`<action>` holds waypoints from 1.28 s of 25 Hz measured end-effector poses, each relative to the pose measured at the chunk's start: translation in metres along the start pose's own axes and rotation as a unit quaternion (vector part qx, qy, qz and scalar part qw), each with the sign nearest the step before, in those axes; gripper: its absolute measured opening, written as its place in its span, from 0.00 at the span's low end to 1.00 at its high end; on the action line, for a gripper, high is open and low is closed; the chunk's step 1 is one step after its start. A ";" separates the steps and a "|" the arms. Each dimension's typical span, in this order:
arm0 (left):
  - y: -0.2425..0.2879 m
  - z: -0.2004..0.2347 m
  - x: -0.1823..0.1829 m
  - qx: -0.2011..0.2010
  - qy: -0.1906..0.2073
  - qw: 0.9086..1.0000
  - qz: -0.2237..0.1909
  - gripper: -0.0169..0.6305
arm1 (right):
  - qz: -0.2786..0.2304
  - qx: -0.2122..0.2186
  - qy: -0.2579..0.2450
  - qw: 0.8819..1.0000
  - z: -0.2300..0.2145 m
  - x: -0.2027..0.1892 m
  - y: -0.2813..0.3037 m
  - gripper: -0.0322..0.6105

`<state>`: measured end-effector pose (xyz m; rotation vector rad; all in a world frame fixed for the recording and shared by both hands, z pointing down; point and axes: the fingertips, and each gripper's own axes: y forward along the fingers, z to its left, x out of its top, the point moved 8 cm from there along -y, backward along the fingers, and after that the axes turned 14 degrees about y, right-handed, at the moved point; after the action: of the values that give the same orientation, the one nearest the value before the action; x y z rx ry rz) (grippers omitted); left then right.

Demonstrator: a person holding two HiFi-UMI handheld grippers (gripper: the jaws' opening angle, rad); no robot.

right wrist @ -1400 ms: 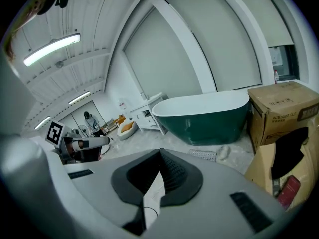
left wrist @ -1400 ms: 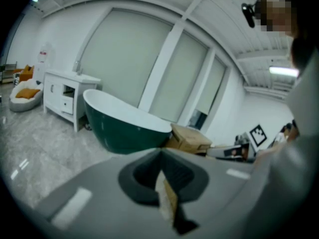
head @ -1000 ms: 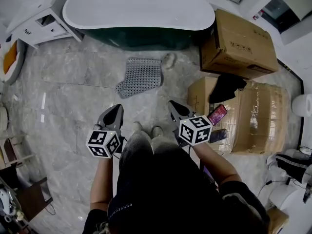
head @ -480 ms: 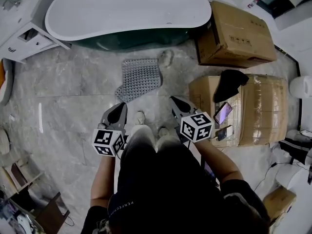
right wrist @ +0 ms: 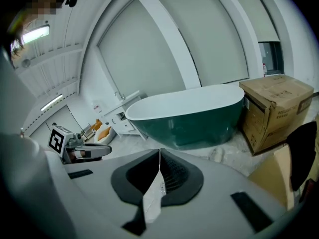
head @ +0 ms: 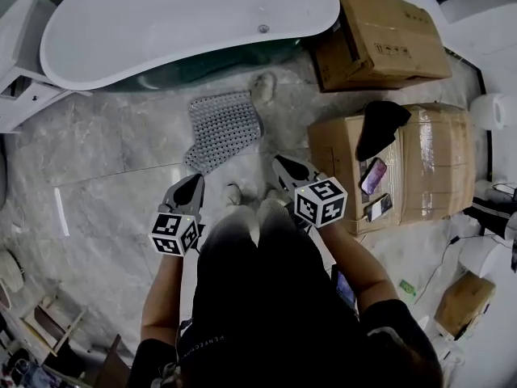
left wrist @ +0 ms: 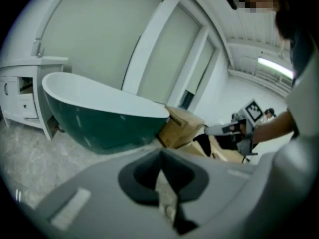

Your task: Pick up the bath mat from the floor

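The bath mat point(head: 224, 128) lay flat on the floor point(head: 105, 168) beside the bathtub point(head: 186, 18). The left hand-held gripper point(head: 194, 183) and right hand-held gripper point(head: 281, 165) hung short of it, jaws together and empty, seemingly because the reach had not begun.

Looks past closed, empty left gripper point(left wrist: 160, 156) toward green bathtub point(left wrist: 99, 121) on marble floor point(left wrist: 35, 158), cardboard box point(left wrist: 182, 127) just beside, white cabinet point(left wrist: 22, 96) at left

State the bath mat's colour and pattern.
The rectangular bath mat is grey with a dotted grid texture; clearest in head view.
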<state>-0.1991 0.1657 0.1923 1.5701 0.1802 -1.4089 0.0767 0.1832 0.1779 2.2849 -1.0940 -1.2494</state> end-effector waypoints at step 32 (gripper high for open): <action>0.211 0.060 -0.197 0.075 -0.083 0.977 0.182 0.19 | 0.171 0.022 0.001 0.985 -0.232 -0.082 0.235 0.26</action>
<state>-0.1621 0.1081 0.4786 1.5040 -0.3078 -1.2741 0.1291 0.0704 0.4951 2.0140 -1.4504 -1.0935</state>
